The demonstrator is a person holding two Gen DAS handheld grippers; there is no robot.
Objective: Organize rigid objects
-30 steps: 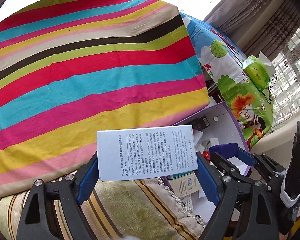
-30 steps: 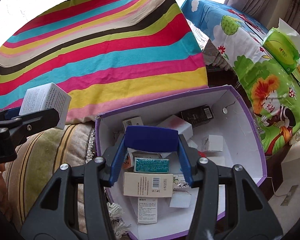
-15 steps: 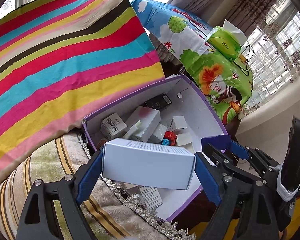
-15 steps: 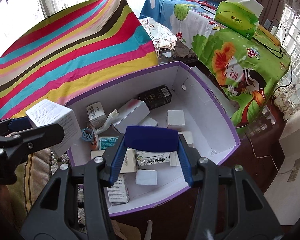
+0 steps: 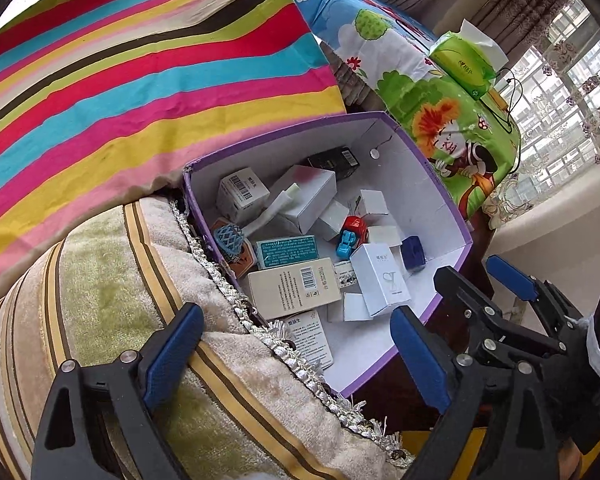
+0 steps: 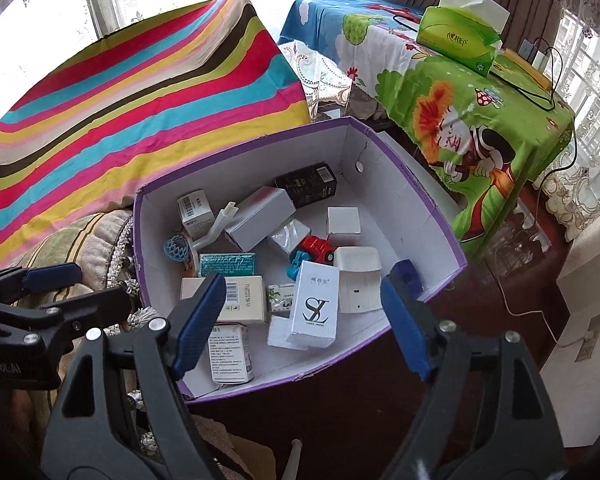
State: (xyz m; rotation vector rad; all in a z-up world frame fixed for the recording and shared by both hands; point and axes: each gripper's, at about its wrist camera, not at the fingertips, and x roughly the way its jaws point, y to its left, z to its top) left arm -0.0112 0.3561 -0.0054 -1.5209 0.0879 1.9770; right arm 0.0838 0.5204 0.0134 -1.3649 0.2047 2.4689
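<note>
A purple cardboard box with white walls holds several small cartons and toys. A white carton with a black logo lies on the pile near its front edge. A small dark blue box rests by the right wall. My left gripper hangs over the front rim; its jaws are opening and hold nothing. In the right wrist view, my right gripper hovers above the white carton. Its jaws are opening too, with no pad touching anything. The blue box lies just past its right fingertip.
The box sits beside a beige striped cushion, in front of a rainbow-striped cloth. A table with a cartoon cloth and a green tissue pack stands at the right. Inside lie a red and blue toy car and a teal carton.
The left gripper let go of the white carton, which now lies in the purple box. The right gripper opened and its small blue box dropped by the box's right wall. Both views swung over the box.
</note>
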